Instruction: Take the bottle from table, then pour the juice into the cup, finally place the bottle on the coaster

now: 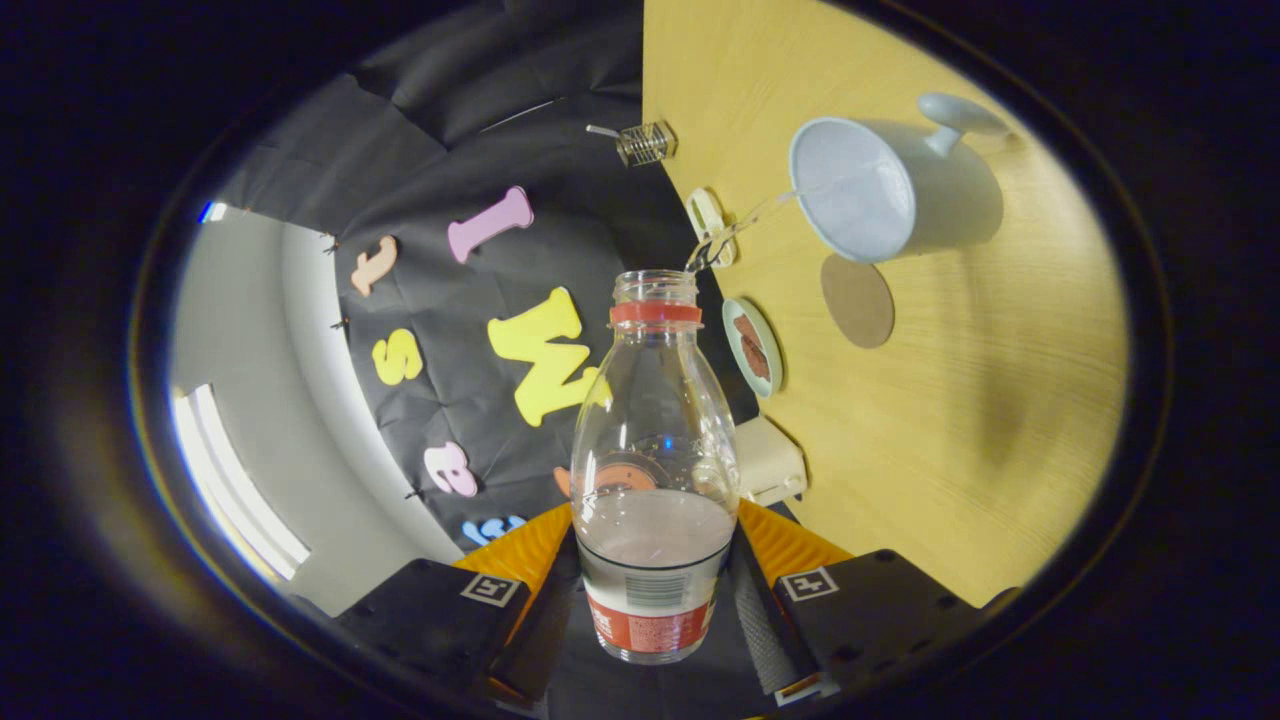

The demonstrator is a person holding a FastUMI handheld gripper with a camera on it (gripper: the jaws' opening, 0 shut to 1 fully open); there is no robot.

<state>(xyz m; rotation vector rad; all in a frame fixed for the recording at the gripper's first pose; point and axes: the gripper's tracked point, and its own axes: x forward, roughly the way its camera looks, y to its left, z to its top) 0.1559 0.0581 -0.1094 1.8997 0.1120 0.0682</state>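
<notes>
The fingers (655,590) pinch the tilted bottle (655,470), a thin stream runs into the cup (880,190), so pouring is underway and the coaster (857,300) waits.

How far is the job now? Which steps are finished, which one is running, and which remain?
Done: the bottle is off the table, clamped between both fingers of the gripper. In hand: it is tilted and a thin stream runs from its mouth into the cup; liquid remains in the bottle. Left: finish pouring, then stand the bottle on the round brown coaster, which lies bare beside the cup.
</notes>
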